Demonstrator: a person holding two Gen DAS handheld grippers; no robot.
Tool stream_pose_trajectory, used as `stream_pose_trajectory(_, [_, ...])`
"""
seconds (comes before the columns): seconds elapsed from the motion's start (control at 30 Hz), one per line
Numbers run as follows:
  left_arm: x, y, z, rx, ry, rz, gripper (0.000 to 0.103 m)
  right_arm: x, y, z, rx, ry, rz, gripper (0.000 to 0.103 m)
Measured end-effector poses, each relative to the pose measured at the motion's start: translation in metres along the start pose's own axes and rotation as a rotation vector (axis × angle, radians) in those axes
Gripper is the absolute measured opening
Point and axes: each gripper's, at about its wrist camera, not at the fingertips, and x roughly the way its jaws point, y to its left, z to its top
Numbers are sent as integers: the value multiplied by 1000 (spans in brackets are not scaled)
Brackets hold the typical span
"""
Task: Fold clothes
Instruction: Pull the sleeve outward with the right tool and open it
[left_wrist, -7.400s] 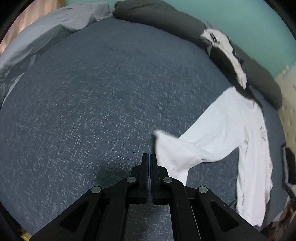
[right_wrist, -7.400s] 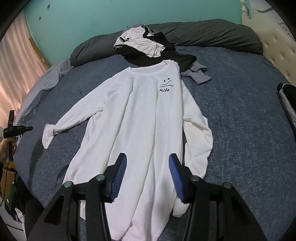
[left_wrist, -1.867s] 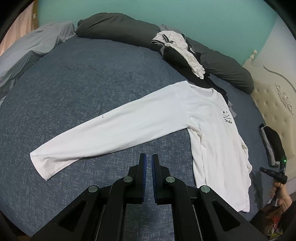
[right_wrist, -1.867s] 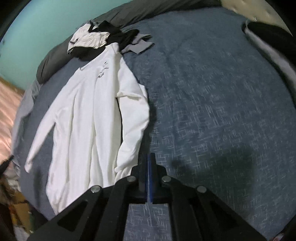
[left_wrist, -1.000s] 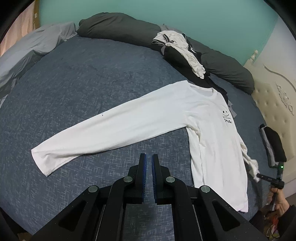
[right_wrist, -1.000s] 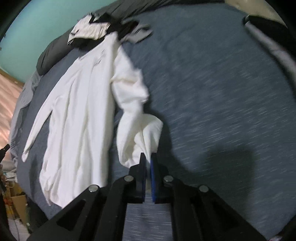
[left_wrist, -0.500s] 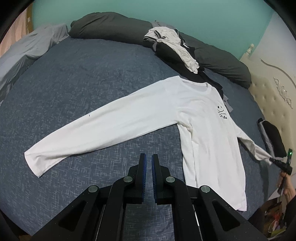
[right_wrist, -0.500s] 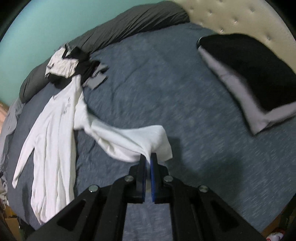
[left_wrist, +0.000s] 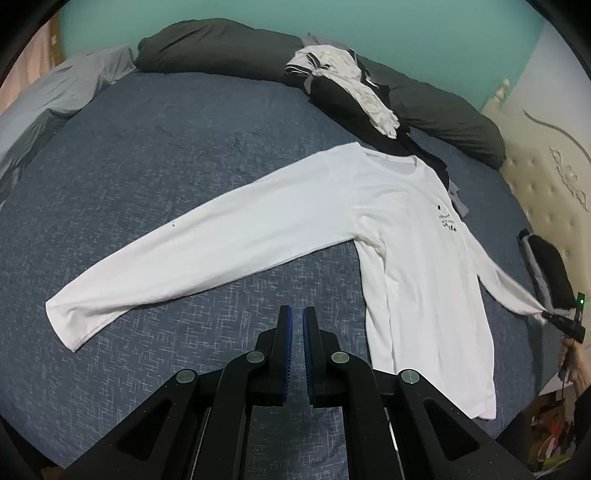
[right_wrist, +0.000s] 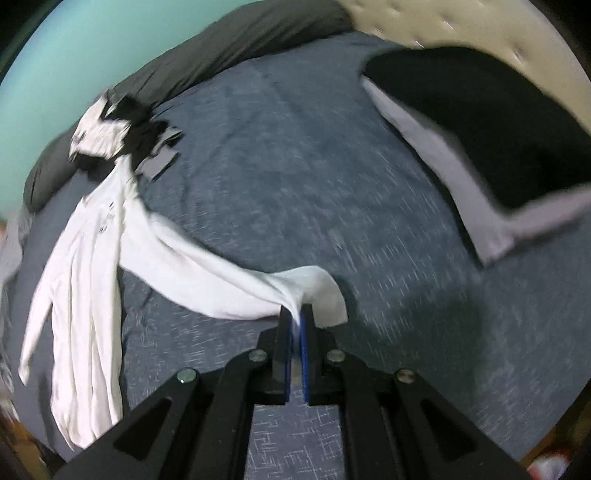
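- The white shirt (left_wrist: 413, 236) lies face-up, spread on the bed (left_wrist: 155, 155).
- The right gripper (right_wrist: 295, 325) clamps one sleeve cuff (right_wrist: 314, 288), drawing it outward.
- The left gripper (left_wrist: 296, 325), nearly closed, holds nothing.
- Likely next: lay that sleeve flat.

My left gripper (left_wrist: 297, 314): matte black plastic, two flat parallel fingers (left_wrist: 284, 339) lined with ribbed blue pads on the inner faces. Behind them, angular black linkage arms spread outward in a V, with triangular cut-outs. Four round silver screw heads sit across the joints, two inner, two outer.

My right gripper (right_wrist: 295, 317): same build, black body, blue pads, four silver screws, same cut-out arms. Seen from the left wrist camera, it carries a small green light on a dark upright part near its handle.
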Motion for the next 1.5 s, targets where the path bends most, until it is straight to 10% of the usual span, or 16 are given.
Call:
stream_pose_trajectory(0.9, [8, -19, 9, 33, 38, -7, 6, -41, -40, 80, 17, -235, -173, 3])
stream_pose_trajectory(1.03, [13, -21, 9, 27, 45, -11, 6, -20, -37, 88, -12, -122, -214, 4])
stream_pose_trajectory(1.27, [19, -26, 6, 37, 63, -24, 6, -29, -33, 84, -30, -164, -299, 24])
stream_pose_trajectory(1.5, [16, -31, 3, 32, 65, -66, 6, -58, -29, 74, 0, -198, -207, 27])
